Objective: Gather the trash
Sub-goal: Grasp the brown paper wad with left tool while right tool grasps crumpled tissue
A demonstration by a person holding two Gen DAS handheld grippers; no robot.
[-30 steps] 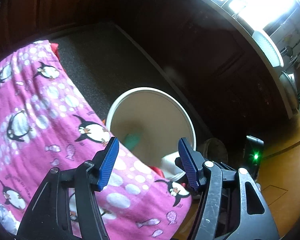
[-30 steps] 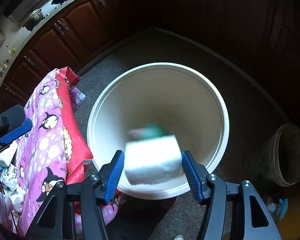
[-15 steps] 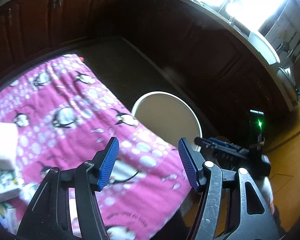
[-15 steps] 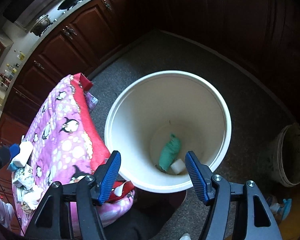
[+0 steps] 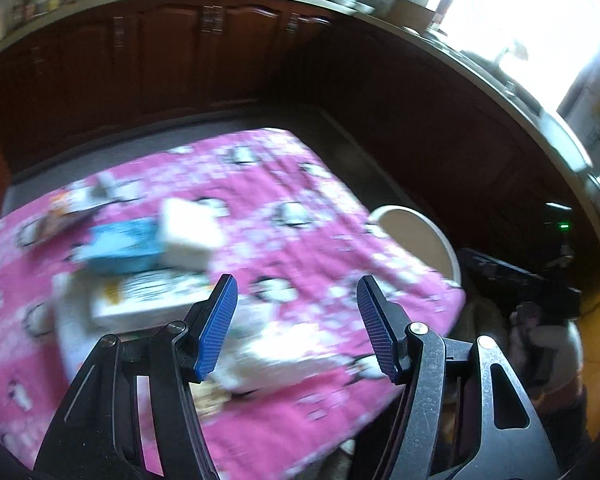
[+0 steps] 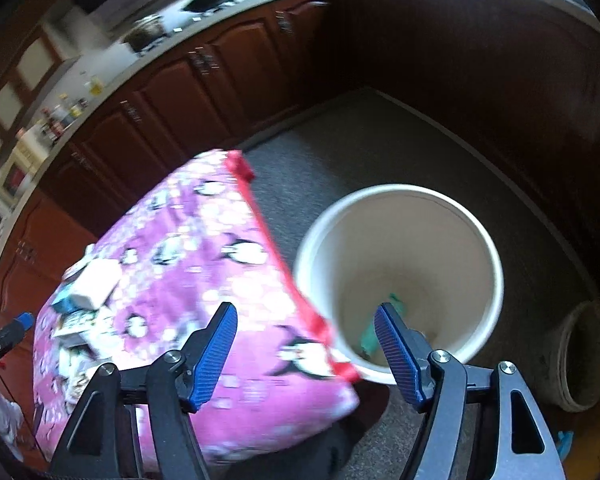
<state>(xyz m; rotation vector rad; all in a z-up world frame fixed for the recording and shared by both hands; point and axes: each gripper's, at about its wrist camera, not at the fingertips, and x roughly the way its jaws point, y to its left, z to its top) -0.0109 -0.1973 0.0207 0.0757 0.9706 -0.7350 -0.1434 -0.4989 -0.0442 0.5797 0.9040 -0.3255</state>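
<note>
A table under a pink penguin cloth (image 5: pixel 300 240) carries several pieces of trash: a white block (image 5: pixel 190 234), a blue packet (image 5: pixel 120 244) and a white printed box (image 5: pixel 148 298). My left gripper (image 5: pixel 296 324) is open and empty above the cloth, just right of the box. The white bucket (image 6: pixel 400 200) stands on the floor beside the table, with a green scrap (image 6: pixel 374 336) at its bottom. My right gripper (image 6: pixel 304 354) is open and empty above the table's corner and the bucket's near rim. The trash pile also shows in the right wrist view (image 6: pixel 88 300).
Dark wood cabinets (image 5: pixel 180 60) and a counter ring the grey carpet (image 6: pixel 360 140). A dirty round pot (image 6: pixel 584 356) sits on the floor right of the bucket. The bucket's rim also shows past the table's right edge in the left wrist view (image 5: pixel 440 236).
The white block dropped from my right gripper into the bucket. The right gripper has since swung left toward the table. My left gripper swung left from the bucket over the trash pile.
</note>
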